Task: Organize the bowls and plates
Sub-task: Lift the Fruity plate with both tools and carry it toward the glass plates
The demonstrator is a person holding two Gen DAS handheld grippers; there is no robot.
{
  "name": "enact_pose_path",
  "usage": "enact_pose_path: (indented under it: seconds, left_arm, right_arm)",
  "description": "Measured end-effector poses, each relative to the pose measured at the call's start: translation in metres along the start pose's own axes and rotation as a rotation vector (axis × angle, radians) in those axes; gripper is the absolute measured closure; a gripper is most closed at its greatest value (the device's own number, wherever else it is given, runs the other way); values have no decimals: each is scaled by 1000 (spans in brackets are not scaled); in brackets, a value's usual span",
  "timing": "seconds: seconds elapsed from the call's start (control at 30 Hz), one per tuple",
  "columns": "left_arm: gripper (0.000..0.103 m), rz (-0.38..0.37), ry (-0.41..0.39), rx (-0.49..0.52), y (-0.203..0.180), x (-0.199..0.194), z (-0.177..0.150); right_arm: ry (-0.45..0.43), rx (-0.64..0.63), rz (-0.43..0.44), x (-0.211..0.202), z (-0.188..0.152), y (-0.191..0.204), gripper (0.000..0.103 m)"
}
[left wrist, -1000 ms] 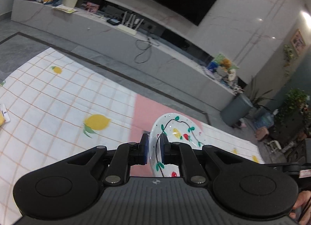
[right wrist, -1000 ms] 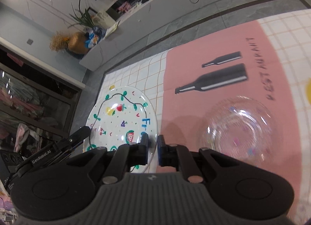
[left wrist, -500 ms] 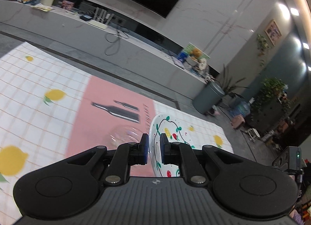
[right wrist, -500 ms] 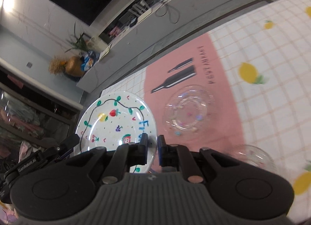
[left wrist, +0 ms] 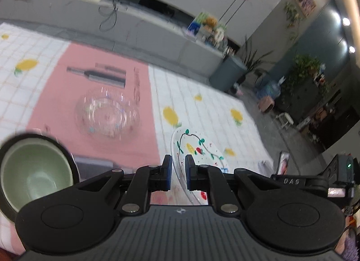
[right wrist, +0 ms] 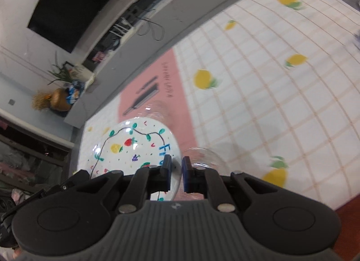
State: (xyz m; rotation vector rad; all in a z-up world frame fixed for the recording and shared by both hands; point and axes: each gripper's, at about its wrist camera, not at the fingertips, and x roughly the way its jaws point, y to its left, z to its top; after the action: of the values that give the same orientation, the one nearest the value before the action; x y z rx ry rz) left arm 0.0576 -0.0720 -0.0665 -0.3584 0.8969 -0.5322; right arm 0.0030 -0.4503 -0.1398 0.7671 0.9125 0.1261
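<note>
A white plate (left wrist: pixel 202 148) painted with fruit and a vine hangs above the tablecloth, held between both grippers. My left gripper (left wrist: pixel 178 171) is shut on its rim at one side. On the opposite rim of the plate (right wrist: pixel 135 148) my right gripper (right wrist: pixel 176 171) is shut too. A clear glass bowl (left wrist: pixel 108 112) rests on the pink strip of the cloth. A green bowl (left wrist: pixel 33 171) with a dark outside stands at the near left. In the right wrist view, one glass bowl (right wrist: pixel 157 107) peeks over the plate and a second glass bowl (right wrist: pixel 207 157) lies just right of my fingers.
The lemon-print cloth (right wrist: pixel 270 103) covers the surface, and its near edge shows red-brown wood (right wrist: pixel 346 216). A grey TV bench (left wrist: pixel 135 26) runs along the far side, with a grey bin (left wrist: pixel 227 74) and plants beyond. Small items (left wrist: pixel 283 159) lie at the cloth's right edge.
Both grippers have carried the plate sideways over the cloth to the right. The glass bowl now lies to the left of the plate, and the green bowl has come into the left wrist view.
</note>
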Motion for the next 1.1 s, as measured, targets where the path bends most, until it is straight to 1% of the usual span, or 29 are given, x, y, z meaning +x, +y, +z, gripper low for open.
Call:
enact_pose_path:
  seconds: [0.07, 0.17, 0.33, 0.47, 0.73, 1.1]
  left_arm:
    - [92, 8, 24, -15, 4, 8, -10]
    - [92, 25, 53, -49, 13, 20, -22]
    - [92, 84, 78, -70, 25, 34, -36]
    - [92, 141, 95, -49, 23, 42, -41]
    - [91, 215, 115, -53, 25, 54, -48]
    - [89, 292, 123, -25, 25, 64, -53]
  right_arm:
    - [10, -1, -27, 3, -3, -10, 96]
    - [33, 2, -52, 12, -8, -23, 97]
    - [65, -5, -74, 34, -14, -35, 97]
    - [85, -18, -92, 50, -17, -39, 97]
    - [96, -60, -82, 64, -18, -40, 97]
    - [103, -153, -136, 81, -23, -30, 97]
